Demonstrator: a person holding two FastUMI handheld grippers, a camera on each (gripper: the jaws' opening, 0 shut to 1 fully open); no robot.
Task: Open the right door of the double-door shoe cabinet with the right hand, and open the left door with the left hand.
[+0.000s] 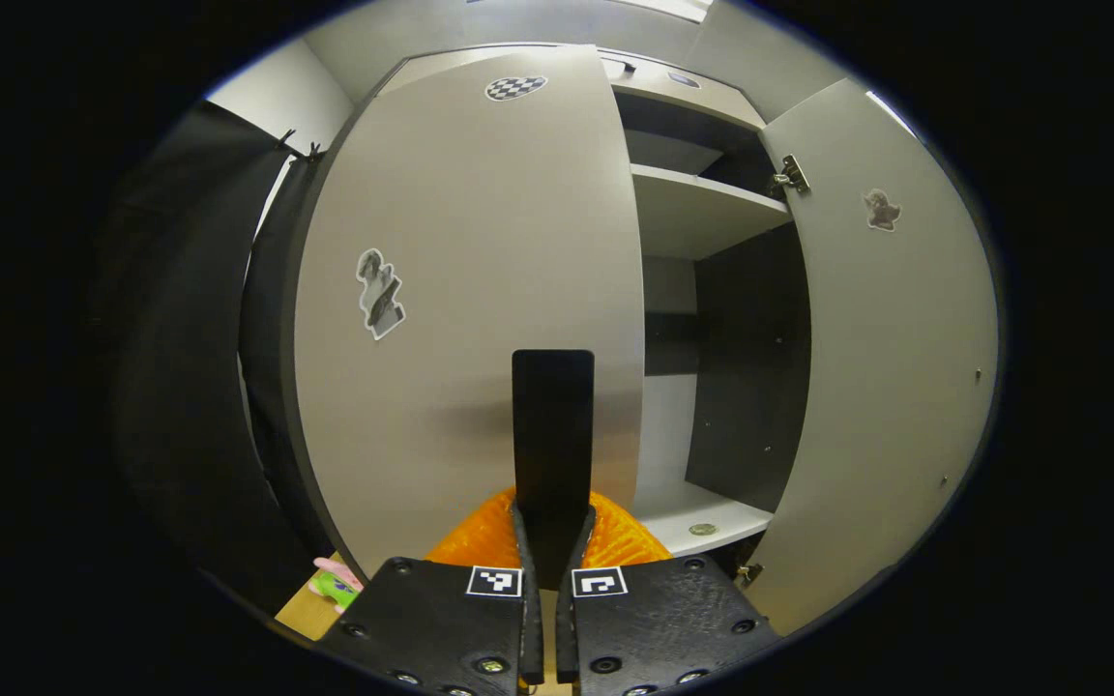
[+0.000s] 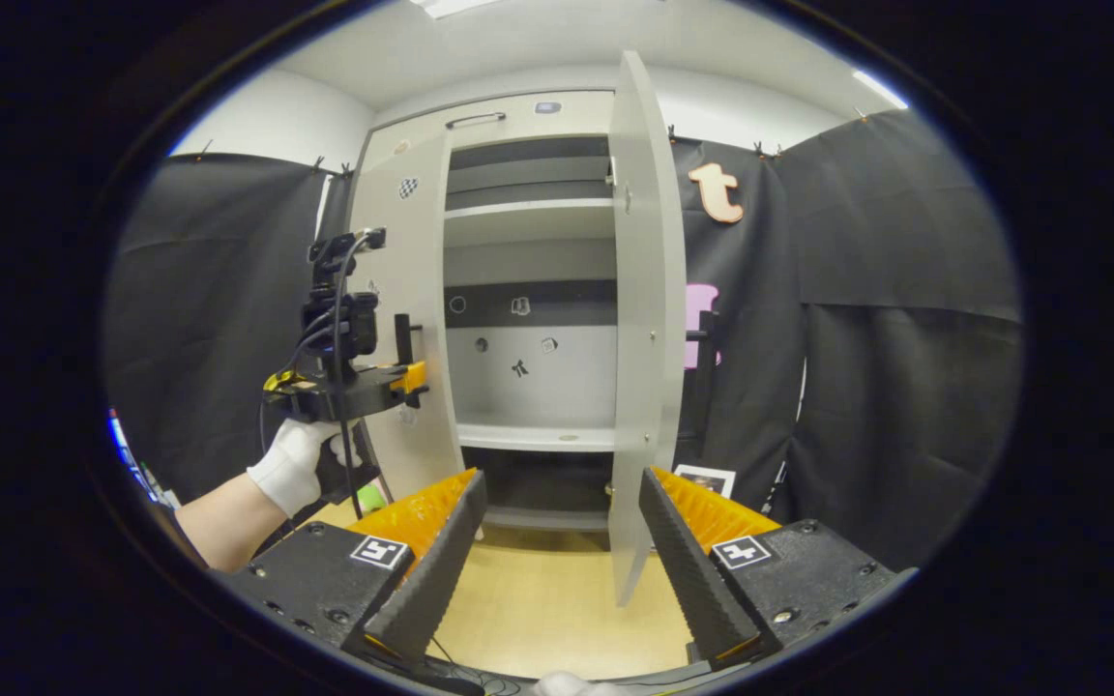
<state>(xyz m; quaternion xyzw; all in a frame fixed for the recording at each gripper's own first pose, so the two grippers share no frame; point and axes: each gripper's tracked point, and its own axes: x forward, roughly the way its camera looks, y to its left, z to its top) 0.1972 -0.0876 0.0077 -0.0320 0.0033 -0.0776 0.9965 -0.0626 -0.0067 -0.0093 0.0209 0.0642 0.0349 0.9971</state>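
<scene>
The left gripper, fingers pressed together, sits just before the pale grey left cabinet door, while the right gripper stands spread near the swung-out right door.

Shoe cabinet standing with its doors differing: one swung out, one closed.
The right door is standing swung wide, showing edge-on in the right gripper view, pale grey with a small sticker on its inner face. The left door is lying closed across its half, carrying a checkered sticker near the top and a figure sticker lower down. Pale shelves and a dark back band are showing in the open right half.
</scene>
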